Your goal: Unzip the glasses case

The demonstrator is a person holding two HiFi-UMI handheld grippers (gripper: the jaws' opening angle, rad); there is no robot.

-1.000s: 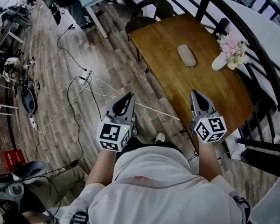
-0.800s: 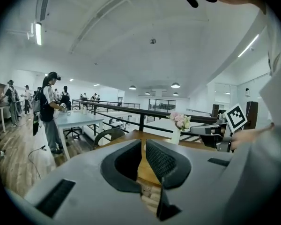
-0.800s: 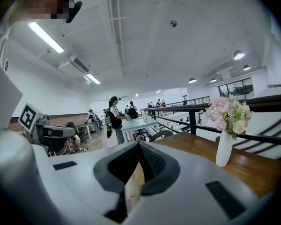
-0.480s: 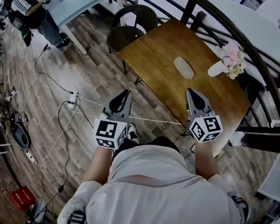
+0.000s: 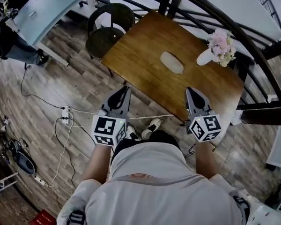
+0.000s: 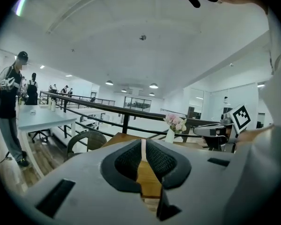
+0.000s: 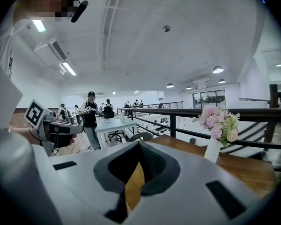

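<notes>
Left gripper (image 5: 127,89) nearer closed glasses case (image 5: 172,62)

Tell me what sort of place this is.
Likely an open-plan office or lab, perhaps on a mezzanine: a wooden table beside a black railing, a person standing by a pale desk, and a power strip on the plank floor.

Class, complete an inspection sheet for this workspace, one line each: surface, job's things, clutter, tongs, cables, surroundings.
Surface: wooden table, mostly bare.
Job's things: glasses case lying mid-table, untouched.
Clutter: vase of pink flowers near the far right edge.
Tongs: left tongs and right tongs both shut, empty, by the near edge.
Cables: cables and power strip on the floor, left.
Surroundings: dark chair, black railing, pale table.
</notes>
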